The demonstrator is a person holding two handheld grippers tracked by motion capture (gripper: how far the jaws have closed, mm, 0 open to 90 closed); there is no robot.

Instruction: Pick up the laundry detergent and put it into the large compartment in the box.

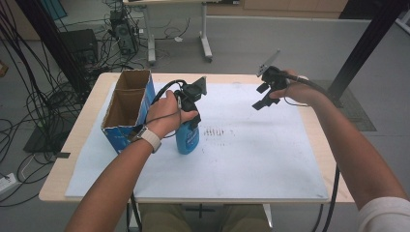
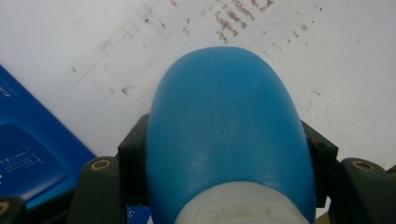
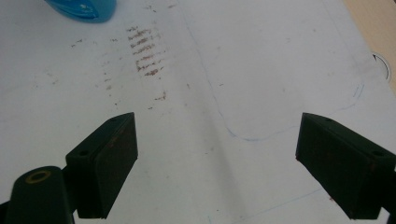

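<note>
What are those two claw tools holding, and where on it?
The left gripper clamps the blue bottle by its upper body, just below the white neck. The right gripper holds nothing.

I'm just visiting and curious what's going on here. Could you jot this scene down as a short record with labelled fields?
Setting: white sheet spread over a wooden table
Left gripper: shut on the blue bottle, jaws pressing on both its sides
Blue bottle: upright, bottom on the sheet, white cap toward the gripper
Right gripper: jaws wide apart, nothing between them, held above the sheet
Cardboard box: open top, two compartments, blue sides, just left of the bottle
Marks: reddish-brown smudges on the sheet near the bottle
</note>
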